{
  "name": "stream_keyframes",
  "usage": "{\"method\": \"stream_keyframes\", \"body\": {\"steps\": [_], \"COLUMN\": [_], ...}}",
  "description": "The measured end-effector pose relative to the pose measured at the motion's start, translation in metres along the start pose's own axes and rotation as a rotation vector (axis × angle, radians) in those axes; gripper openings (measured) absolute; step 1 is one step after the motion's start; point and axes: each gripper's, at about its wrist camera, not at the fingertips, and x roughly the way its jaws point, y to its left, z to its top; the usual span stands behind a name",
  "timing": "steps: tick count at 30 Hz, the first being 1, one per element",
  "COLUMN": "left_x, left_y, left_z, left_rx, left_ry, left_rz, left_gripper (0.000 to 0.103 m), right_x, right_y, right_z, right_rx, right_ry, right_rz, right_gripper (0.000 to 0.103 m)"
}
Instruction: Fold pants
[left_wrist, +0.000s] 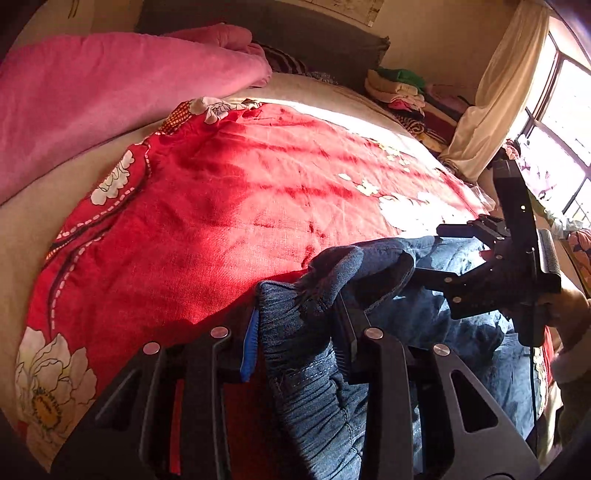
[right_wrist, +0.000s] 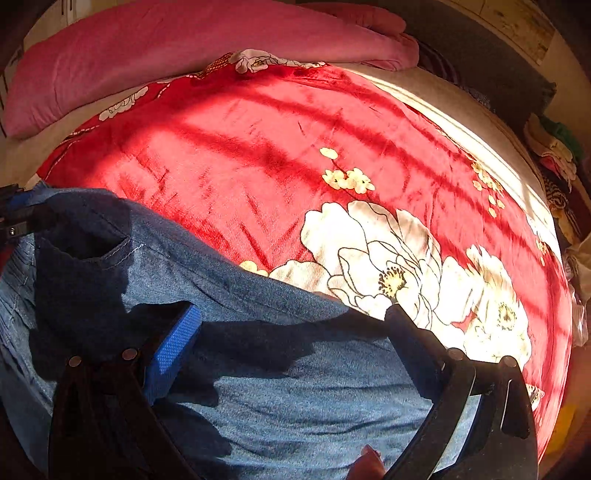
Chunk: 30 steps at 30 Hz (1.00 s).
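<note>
- I am clamping my left gripper (left_wrist: 295, 328) on the gathered elastic waistband of the denim pants (left_wrist: 317, 387), the cloth bunched up between its two fingers.
- I am holding my right gripper (right_wrist: 291, 332) splayed wide above the flat denim, its blue pad (right_wrist: 171, 347) and its dark finger (right_wrist: 413, 343) well apart with nothing pinched between them.
- The pants are lying at the near edge of the bed, spreading from the waistband in my left gripper rightward under my right one; their far edge is running diagonally across the red floral blanket (right_wrist: 280, 147).
- Beyond that denim edge the blanket is lying open and flat toward the far side, giving free room there.
- At the far left a pink quilt (left_wrist: 92, 96) is bordering the blanket; at the far right a pile of folded clothes (left_wrist: 402, 88) is sitting near the bed's edge.
- I am counting one pair of pants, two grippers, one blanket, one quilt.
- The beige sheet (left_wrist: 22, 229) is showing around the blanket.
- A cream curtain (left_wrist: 498, 85) is hanging by a bright window (left_wrist: 565, 110) on the right, and barred sunlight is falling across the bed.
</note>
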Motion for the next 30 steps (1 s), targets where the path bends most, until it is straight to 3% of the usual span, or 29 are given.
{"method": "stream_keyframes", "body": {"steps": [5,6,7,8,10,12,18,25,30], "left_x": [-0.004,-0.004,-0.004,-0.004,-0.006,-0.009,-0.025,-0.067,-0.094], "left_y": [-0.001,-0.001,-0.001,-0.002,-0.003,-0.003,-0.010,-0.033,-0.045], "left_z": [0.000,0.000,0.000,0.000,-0.001,-0.002,-0.009,-0.028,-0.049], "left_rx": [0.011,0.013,0.015,0.019,0.023,0.028,0.038,0.121,0.197], "left_ry": [-0.014,-0.015,-0.016,-0.019,-0.025,-0.032,-0.063,-0.153,-0.164], "left_rz": [-0.007,-0.008,-0.009,-0.006,-0.005,0.006,0.011,0.003,-0.022], "left_gripper": [0.025,0.025,0.025,0.025,0.025,0.025,0.025,0.025,0.026], "right_x": [0.008,0.006,0.004,0.001,-0.008,-0.021,-0.076,-0.144,-0.176], "right_y": [0.011,0.012,0.014,0.017,0.024,0.026,0.021,0.038,0.059], "right_z": [0.009,0.009,0.009,0.008,0.004,-0.003,-0.030,-0.074,-0.110], "right_rx": [-0.088,-0.097,-0.094,-0.088,-0.085,-0.051,0.123,0.218,0.254], "right_ry": [0.001,-0.001,-0.002,-0.004,-0.019,-0.042,-0.157,-0.273,-0.313], "right_rz": [-0.022,-0.005,0.034,0.068,0.095,0.103,0.135,0.184,0.236], "right_gripper": [0.097,0.088,0.067,0.056,0.023,0.012,0.010,0.010,0.010]}}
